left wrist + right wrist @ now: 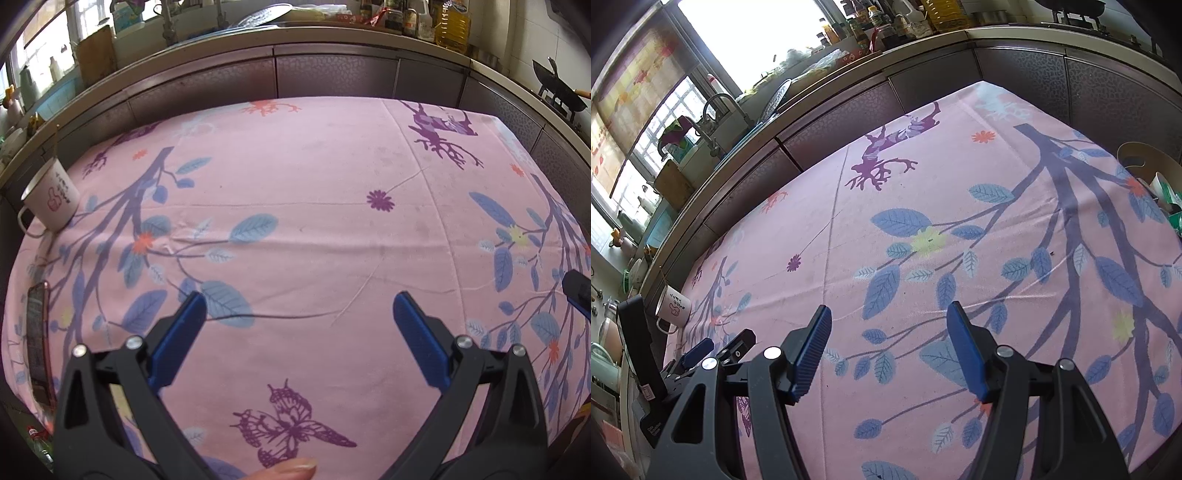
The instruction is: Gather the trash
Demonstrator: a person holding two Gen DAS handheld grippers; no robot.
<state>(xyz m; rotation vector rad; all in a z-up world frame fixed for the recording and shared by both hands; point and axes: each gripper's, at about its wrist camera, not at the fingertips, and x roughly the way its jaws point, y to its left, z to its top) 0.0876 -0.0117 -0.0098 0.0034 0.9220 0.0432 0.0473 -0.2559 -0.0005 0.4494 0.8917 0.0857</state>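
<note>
The trash, as far as I can see it, is at the right edge of the table: a pale round container (1145,157) w/ white and green wrappers or cartons (1165,201) just beside it. They are partly cut by the border of the right wrist view, so I cannot tell exactly what each piece is.

My right gripper (888,345), black arms w/ blue ribbed pads, is open approx. halfway. Nothing is between the pads and they touch nothing; under them is only the cloth. The trash is well apart from it, up and to the right in that view.

My left gripper (299,319), same black and blue type, has the jaws standing wide apart. It holds nothing and hangs over a bare part of the cloth. One fingertip (291,470) of my hand shows at the bottom edge.

The table is covered by a pink tablecloth w/ blue leaves and purple butterfly print (314,229). At its far left corner stands a white enamel mug w/ a pink rabbit drawing (51,201), and near the left edge lies a dark smartphone w/ red frame (37,339). Behind the table runs a grey kitchen counter (332,40) w/ bottles, and a black wok (559,90) at the right.
</note>
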